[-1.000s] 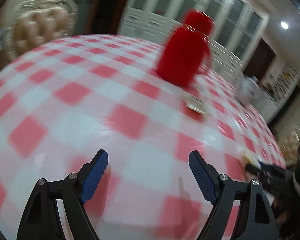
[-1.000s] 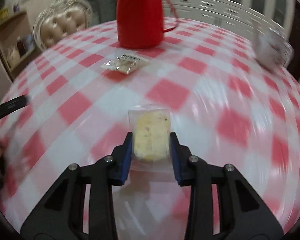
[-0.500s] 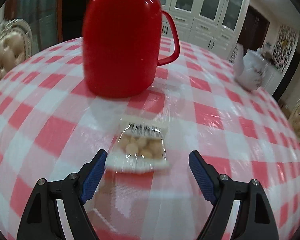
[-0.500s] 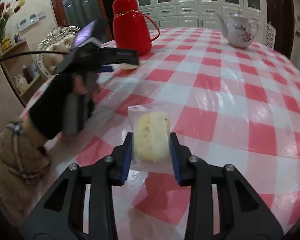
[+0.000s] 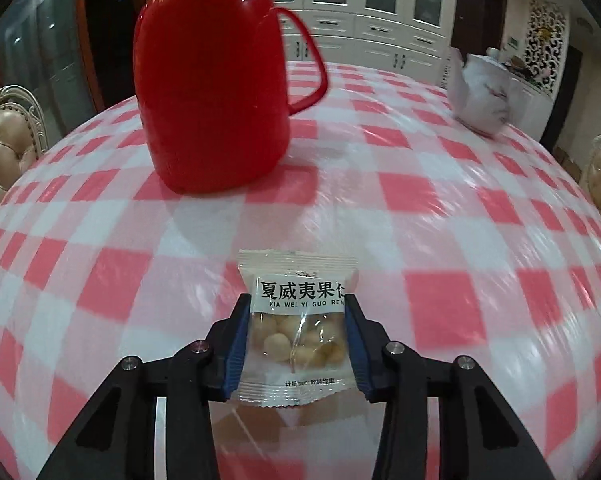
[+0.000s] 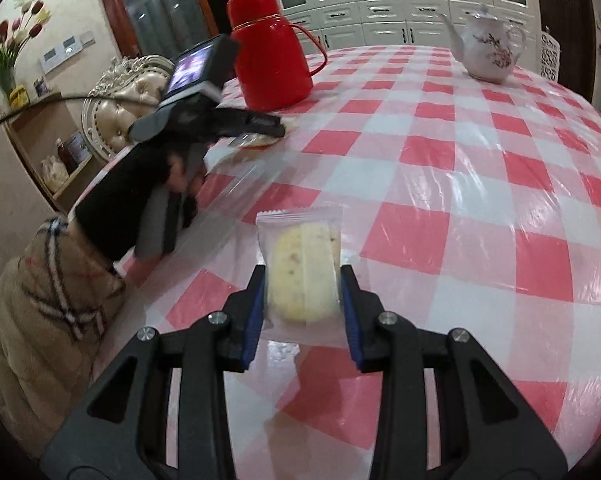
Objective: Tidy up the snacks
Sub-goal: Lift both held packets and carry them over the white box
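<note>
The left gripper point(image 5: 296, 340) had just closed its jaws and pinched the macadamia nut packet point(image 5: 297, 326) between them, a red thermos point(image 5: 212, 80) standing beyond. The right gripper point(image 6: 303, 296) clamped a wrapped cake slice point(image 6: 303, 276) between its pads, above the checked tablecloth point(image 6: 480, 184).

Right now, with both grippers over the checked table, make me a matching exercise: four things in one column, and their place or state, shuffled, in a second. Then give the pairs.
Things
1. nut packet
2. cake packet
3. red flask
4. white teapot

Places or states
A. stands upright at the table's far left, beyond the left gripper
B. pinched in the right gripper
C. stands at the table's far right edge
D. pinched in the left gripper, whose jaws have just closed on it

Pairs: 1-D, 2-B, 3-A, 4-C
</note>
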The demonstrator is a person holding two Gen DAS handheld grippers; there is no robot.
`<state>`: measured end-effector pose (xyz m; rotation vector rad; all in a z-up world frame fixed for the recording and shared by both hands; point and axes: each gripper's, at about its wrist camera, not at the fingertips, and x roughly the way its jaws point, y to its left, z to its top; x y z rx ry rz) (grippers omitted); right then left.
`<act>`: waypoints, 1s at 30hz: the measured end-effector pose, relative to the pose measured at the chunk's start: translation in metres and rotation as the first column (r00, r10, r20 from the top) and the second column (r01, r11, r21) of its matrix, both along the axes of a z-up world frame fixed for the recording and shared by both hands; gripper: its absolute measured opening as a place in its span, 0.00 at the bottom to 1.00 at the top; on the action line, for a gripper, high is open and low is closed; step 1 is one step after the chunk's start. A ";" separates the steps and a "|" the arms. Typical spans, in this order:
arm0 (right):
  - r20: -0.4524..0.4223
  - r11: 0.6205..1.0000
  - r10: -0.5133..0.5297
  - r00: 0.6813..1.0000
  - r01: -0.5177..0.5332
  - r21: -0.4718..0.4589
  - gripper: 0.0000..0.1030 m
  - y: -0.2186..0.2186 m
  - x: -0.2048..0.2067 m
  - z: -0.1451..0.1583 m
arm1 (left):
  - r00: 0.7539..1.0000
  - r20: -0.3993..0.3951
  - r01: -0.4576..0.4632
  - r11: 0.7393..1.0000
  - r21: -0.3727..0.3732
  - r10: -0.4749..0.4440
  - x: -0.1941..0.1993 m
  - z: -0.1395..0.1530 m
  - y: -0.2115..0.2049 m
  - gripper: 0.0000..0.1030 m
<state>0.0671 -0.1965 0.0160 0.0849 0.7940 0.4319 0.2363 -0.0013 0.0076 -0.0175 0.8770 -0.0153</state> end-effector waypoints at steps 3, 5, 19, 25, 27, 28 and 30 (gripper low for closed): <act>-0.003 1.000 -0.003 1.000 0.003 0.031 0.38 -0.004 0.000 0.000 | 1.000 0.028 0.014 1.000 -0.010 -0.014 -0.032 0.011 -0.007 0.43; -0.004 0.999 -0.005 1.000 0.005 0.043 0.38 -0.005 0.000 0.000 | 0.999 0.044 0.024 1.000 -0.009 -0.023 -0.054 0.017 -0.013 0.43; 0.013 0.993 -0.095 0.995 0.094 0.074 0.38 -0.015 -0.022 0.008 | 0.993 0.118 0.019 0.999 -0.046 -0.013 -0.213 0.029 -0.015 0.44; 0.064 0.994 -0.105 0.992 0.104 0.013 0.38 0.005 -0.077 0.022 | 0.990 0.133 0.053 0.997 -0.055 -0.045 -0.255 0.025 -0.023 0.44; 0.080 0.995 -0.097 0.992 0.098 -0.007 0.38 0.011 -0.091 0.024 | 0.986 0.153 0.070 0.996 -0.053 -0.061 -0.266 0.028 -0.027 0.44; 0.086 0.995 -0.093 0.992 0.095 -0.016 0.38 0.013 -0.098 0.025 | 0.985 0.159 0.078 0.995 -0.055 -0.069 -0.271 0.029 -0.029 0.44; 0.097 0.995 -0.089 0.991 0.093 -0.032 0.38 0.016 -0.113 0.027 | 0.983 0.167 0.094 0.994 -0.058 -0.083 -0.280 0.030 -0.033 0.44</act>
